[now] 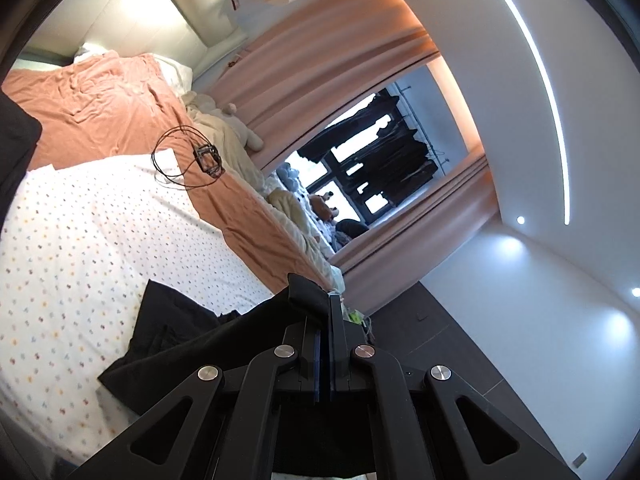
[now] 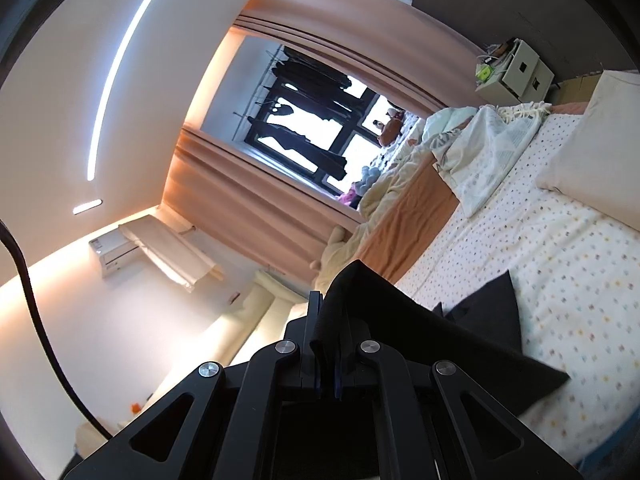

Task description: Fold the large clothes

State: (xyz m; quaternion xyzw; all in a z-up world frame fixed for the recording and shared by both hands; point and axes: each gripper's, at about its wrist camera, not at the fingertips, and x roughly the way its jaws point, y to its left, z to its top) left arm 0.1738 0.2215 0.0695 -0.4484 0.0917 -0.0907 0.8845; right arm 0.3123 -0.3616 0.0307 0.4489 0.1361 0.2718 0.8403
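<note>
Black cloth is pinched in both closed grippers, the left gripper [image 1: 330, 300] and right gripper [image 2: 326, 300] each clamped on an edge of the dark garment [image 1: 176, 336], which hangs down onto the dotted bedsheet [image 1: 100, 240]. Each bite looks thin, so a sharp tug could probably pull fabric free and spoil the fold.

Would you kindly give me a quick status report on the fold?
Left tool shut on black garment. Right tool shut on it too. Garment lifted, rest trailing on dotted sheet. Cable bundle farther up the bed, clear.
</note>
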